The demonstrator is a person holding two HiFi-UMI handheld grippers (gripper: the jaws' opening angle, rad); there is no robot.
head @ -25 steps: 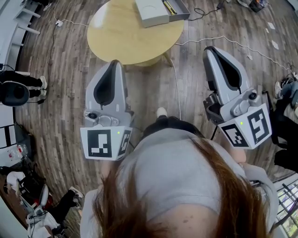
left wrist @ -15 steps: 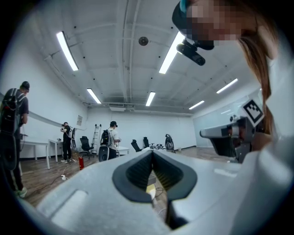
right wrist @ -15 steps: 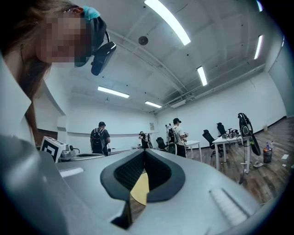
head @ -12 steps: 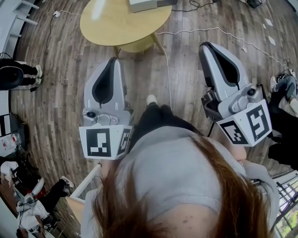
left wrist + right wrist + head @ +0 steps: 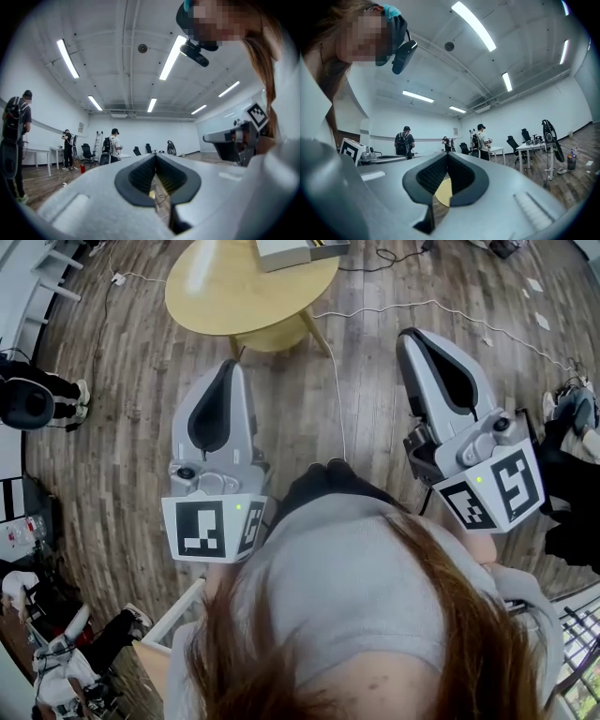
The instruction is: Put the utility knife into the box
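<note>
She stands well back from the round yellow table (image 5: 234,296), which sits at the far end of the wooden floor (image 5: 122,427). Both tools are held out level in front of her, over bare boards. The left gripper (image 5: 228,371) is clenched, its pads meeting at the tip with nothing between them. The right gripper (image 5: 412,336) is closed the same way and is just as empty.

The grey box (image 5: 281,253) lies at the far edge of the table, half cut off by the top of the head view, with its lid laid open. A thin yellowish strip shows in its right half. That could be the utility knife, but it is too small to be sure, and I can see no knife elsewhere on the table.

By my reading, no handling is going on here. She is either walking toward the table or the job is already done. If the knife is still to be placed, she must first close the distance. A white cable (image 5: 422,306) trails across the floor near the table and is something to step over. Then one gripper has to open before it can take the handle.
</note>
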